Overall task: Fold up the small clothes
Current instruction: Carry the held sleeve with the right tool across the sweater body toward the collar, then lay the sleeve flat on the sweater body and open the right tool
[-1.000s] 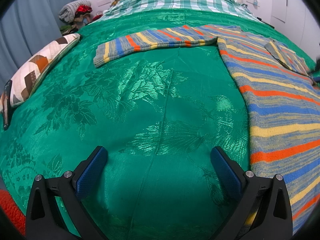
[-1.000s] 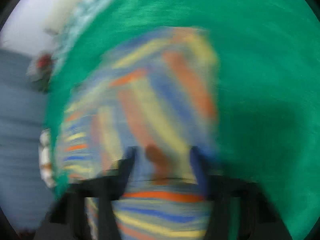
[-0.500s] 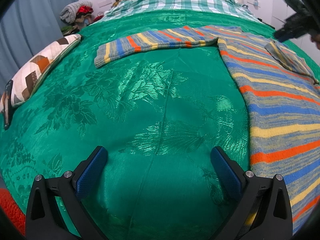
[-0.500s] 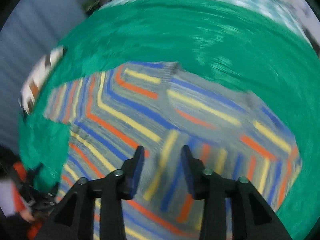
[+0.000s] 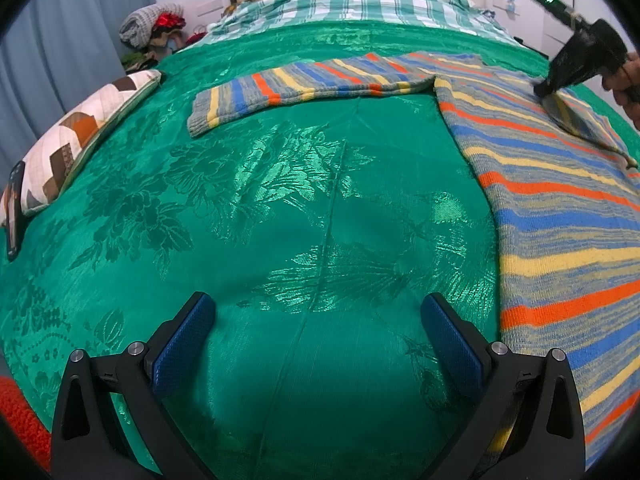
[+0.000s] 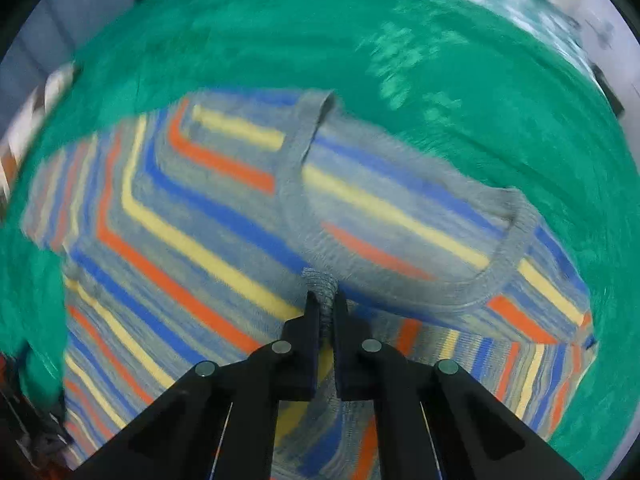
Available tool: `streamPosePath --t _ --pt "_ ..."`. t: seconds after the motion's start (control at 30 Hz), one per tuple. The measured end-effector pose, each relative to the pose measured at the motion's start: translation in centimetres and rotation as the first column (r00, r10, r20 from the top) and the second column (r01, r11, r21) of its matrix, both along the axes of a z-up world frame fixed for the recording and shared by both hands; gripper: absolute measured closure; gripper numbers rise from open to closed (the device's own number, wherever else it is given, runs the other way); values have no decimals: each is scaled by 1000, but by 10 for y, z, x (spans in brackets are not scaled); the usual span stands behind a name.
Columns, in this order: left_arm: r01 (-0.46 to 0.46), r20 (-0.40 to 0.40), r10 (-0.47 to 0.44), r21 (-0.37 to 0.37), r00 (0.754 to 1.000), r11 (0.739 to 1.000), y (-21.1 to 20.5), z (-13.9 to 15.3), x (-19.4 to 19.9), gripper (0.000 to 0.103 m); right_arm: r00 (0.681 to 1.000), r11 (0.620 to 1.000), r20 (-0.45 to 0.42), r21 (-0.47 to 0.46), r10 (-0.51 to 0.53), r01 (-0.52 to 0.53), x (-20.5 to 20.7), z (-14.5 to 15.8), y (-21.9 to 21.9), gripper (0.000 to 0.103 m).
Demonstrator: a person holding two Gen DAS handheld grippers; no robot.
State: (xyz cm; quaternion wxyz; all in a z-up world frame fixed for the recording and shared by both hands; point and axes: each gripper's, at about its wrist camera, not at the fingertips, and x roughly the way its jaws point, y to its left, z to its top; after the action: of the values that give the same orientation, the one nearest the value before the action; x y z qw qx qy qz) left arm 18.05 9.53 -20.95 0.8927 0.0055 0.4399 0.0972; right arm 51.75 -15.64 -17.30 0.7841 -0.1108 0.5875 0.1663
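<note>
Left side of the bed: a patchwork pillow lies at the edge of the green bedspread; a dark phone rests just beside it. The left gripper hovers over bare bedspread exactly as it did a second ago; its jaws stand wide apart with nothing between them.

Centre: the striped sweater lies flat, one sleeve stretched out toward the pillow side.

Right: the right gripper has changed most; a second ago it was sweeping across the sweater in blur; half a second ago its jaws stood apart above the knit; now they are together, clamped on a small grey fold of the sweater's edge just below the neckline. In the left wrist view the same gripper is down on the garment's far right part, with the person's hand behind it.

Consequence, as a judgement: a grip is established; a fold can begin from that side; the outstretched sleeve is not yet folded in; the free left gripper is available for it.
</note>
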Motion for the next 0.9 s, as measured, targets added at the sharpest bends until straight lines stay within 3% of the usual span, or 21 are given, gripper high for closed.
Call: streamPosePath --t 0.13,0.2,0.23,0.27,0.33,0.43,0.5,0.53,0.6,0.7,0.83,0.9 --pt "0 2 0 4 1000 1000 0 0 0 0 982 964 89 224 -166 142 7 33 -35 95" --pt "0 2 0 4 1000 1000 1 0 0 0 979 933 47 314 -199 175 14 29 -44 75" --pt "0 2 0 3 1000 1000 0 0 1 0 977 910 -45 356 -210 212 21 18 -50 44" --pt "1 2 -1 3 1000 1000 0 0 0 0 973 900 -82 371 -215 230 22 16 -48 38" --pt "0 3 0 4 1000 1000 0 0 1 0 976 871 -81 440 -203 218 24 23 -60 38" --pt "0 3 0 7 1000 1000 0 0 1 0 968 869 -46 432 -246 242 15 41 -94 38" --pt "0 2 0 4 1000 1000 0 0 2 0 960 902 -29 337 -278 271 13 48 -115 38" --pt "0 1 0 4 1000 1000 0 0 1 0 963 935 1 241 -270 261 5 53 -130 38" --pt "0 2 0 4 1000 1000 0 0 1 0 975 969 65 140 -213 202 -18 60 -142 38" --pt "-6 4 6 7 1000 1000 -2 0 2 0 986 1000 165 25 -6 2 -85 60 -123 39" --pt "-9 12 9 15 1000 1000 -3 -1 1 0 976 979 189 153 108 -137 -131 50 -76 61" --pt "-10 13 10 11 1000 1000 -2 -1 0 0 961 969 229 156 153 -191 -136 45 -46 68"
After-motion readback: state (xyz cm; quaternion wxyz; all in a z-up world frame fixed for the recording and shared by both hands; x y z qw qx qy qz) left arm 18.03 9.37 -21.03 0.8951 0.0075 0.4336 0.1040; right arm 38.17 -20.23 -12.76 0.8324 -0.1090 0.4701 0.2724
